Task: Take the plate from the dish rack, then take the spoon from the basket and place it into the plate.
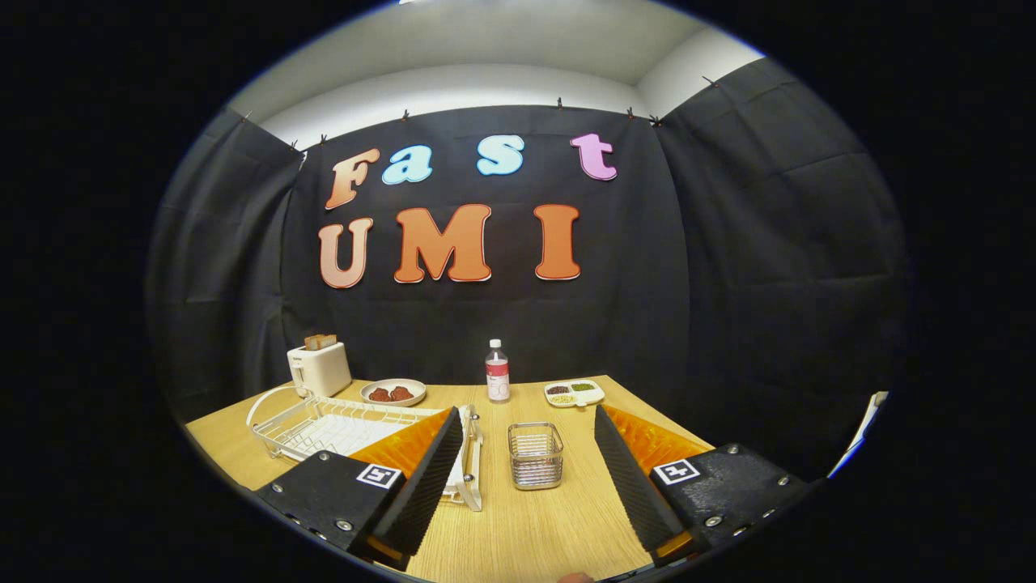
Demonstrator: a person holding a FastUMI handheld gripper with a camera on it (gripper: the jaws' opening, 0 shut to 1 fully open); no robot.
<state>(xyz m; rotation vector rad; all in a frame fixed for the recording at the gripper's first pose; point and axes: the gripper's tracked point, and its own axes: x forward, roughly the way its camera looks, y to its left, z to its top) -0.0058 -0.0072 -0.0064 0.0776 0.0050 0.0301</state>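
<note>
Gripper (528,478) fingers spread wide, holding nothing, wire basket (535,455) between them on the table (526,534); dish rack (340,429) just left, plate and spoon not clearly discernible, so confirm plate position before committing

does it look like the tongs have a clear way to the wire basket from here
Probably yes. The tongs stand open, and the wire basket sits on the table between the two fingers, a little ahead, with bare wood around it. The dish rack lies off to the left, apart from it.
</note>
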